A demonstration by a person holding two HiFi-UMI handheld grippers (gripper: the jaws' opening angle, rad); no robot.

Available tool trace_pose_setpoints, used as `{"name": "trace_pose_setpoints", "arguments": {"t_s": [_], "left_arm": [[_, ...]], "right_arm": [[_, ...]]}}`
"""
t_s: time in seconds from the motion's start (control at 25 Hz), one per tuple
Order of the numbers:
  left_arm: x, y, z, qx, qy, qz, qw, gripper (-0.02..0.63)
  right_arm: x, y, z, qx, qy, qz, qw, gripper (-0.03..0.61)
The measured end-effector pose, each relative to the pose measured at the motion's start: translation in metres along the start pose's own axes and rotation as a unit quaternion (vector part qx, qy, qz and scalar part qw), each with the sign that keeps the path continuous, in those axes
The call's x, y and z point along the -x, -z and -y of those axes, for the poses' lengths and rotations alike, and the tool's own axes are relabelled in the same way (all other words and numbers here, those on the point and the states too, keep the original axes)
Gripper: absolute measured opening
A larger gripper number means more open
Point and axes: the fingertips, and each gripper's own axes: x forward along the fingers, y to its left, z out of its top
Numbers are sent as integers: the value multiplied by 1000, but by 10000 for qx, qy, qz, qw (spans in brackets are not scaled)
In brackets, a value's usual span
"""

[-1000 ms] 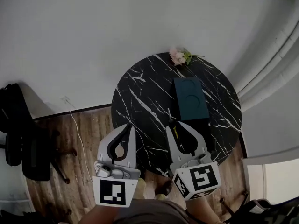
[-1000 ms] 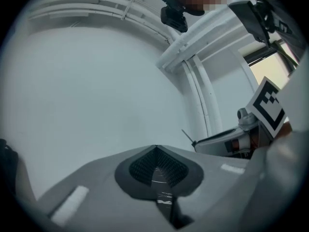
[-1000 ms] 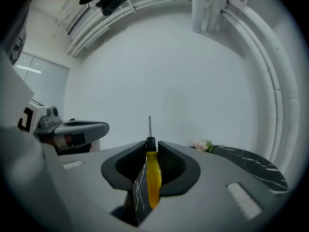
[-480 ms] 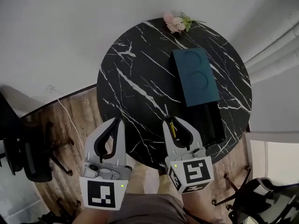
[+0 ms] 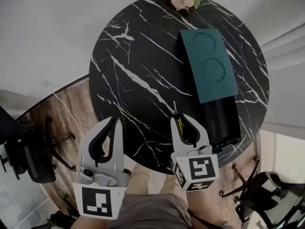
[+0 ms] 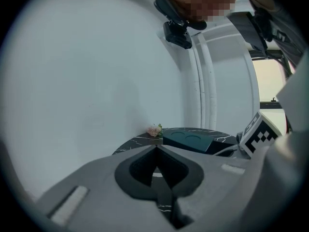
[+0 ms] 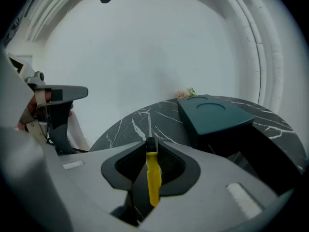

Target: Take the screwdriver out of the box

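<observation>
The right gripper has its jaws closed on the yellow handle of the screwdriver. It holds the tool above the near part of the black marbled bench, just left of the open near end of the box and apparently clear of it. The box's teal lid is slid toward the far side. The main risk looks like slippage. The handle is slim and rounded and lies lengthwise in the pads, so a jolt or a slack squeeze could let it roll or slide out. This close to the bench's near edge it might land on the floor instead of the top. If the gripper is lowered nose-down, the bare shaft would strike the marble first and lever the handle loose. The long axis runs near to far along the jaws. The handle is toward the person, and the thin metal shaft sticks out past the jaw tips, pointing far and slightly left. The left gripper hangs over the near-left rim with its jaws together on nothing.
</observation>
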Motion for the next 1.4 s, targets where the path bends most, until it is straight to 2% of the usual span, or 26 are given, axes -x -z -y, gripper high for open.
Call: {"name": "trace_pose_setpoints", "arguments": {"t_s": [0.44, 0.72, 1.12, 1.4], "left_arm": [[-10, 15, -19, 76, -32, -158, 9998, 0], [-7, 15, -18, 120, -37, -167, 9998, 0], [7, -1, -13, 73, -153, 5, 9999, 0], [27, -30, 10, 56, -202, 310, 9993, 0]], "right_arm": [[-26, 29, 9, -38, 274, -632, 9976, 103], [-32, 34, 11, 9, 284, -788, 9965, 109], [-13, 13, 4, 61, 167, -504, 9986, 114], [34, -30, 4, 68, 78, 167, 9998, 80]]}}
